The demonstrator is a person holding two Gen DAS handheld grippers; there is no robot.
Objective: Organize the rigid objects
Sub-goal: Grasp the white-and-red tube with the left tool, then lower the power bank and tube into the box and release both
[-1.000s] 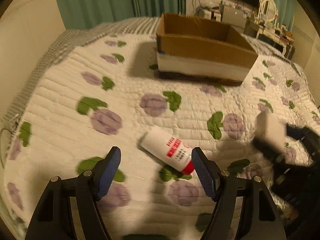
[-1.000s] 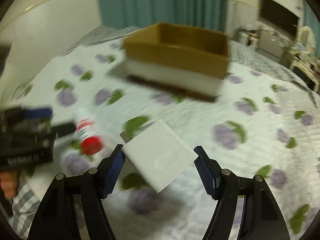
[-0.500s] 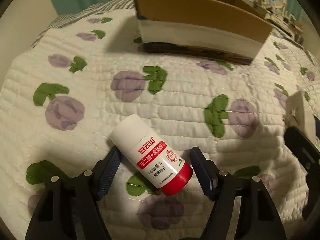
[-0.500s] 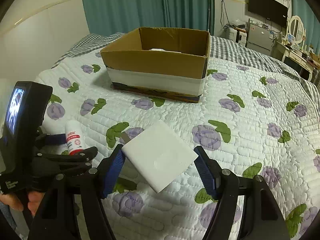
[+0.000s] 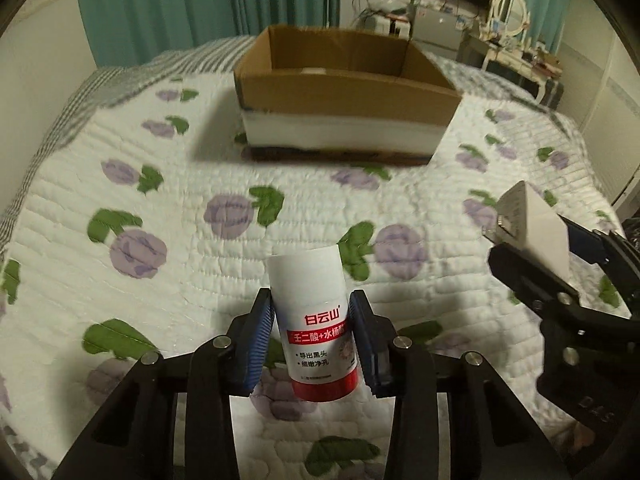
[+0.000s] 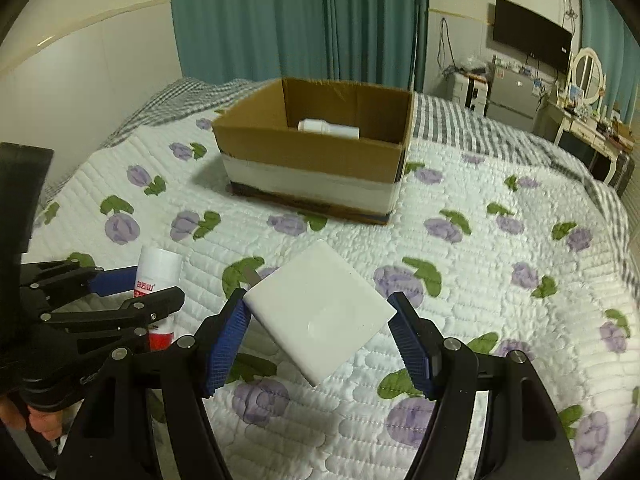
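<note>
1. Left wrist view: the left gripper (image 5: 312, 340) is clamped on a white bottle with a red cap (image 5: 314, 328), its blue fingers (image 5: 260, 340) pressing the bottle's two sides. The bottle points away from the camera, cap end nearest, and is lifted above the bed (image 5: 160, 280).
2. Ahead, toward the far end of the bed, sits an open cardboard box (image 5: 344, 96) with a white band around its lower wall. Its near rim faces the gripper, and a broad stretch of flowered quilt lies bare between the bottle and the box.
3. At the right edge of this view the right gripper (image 5: 532, 248) holds a white charger block (image 5: 536, 228) above the quilt, well apart from the bottle.
4. Right wrist view: the right gripper (image 6: 320, 320) grasps the white charger block (image 6: 320, 316) by two opposite corners, turned diamond-wise between the blue fingers (image 6: 224, 336). A metal prong shows at its far left corner.
5. The left gripper (image 6: 120, 292) sits at the left with the bottle (image 6: 156, 284) in its fingers.
6. The box (image 6: 316, 156) stands beyond, near the checked blanket (image 6: 480, 120) at the bed's far edge. Inside it a white tube-like object (image 6: 328, 127) lies against the far wall. Open quilt lies on the box's near and right sides.
</note>
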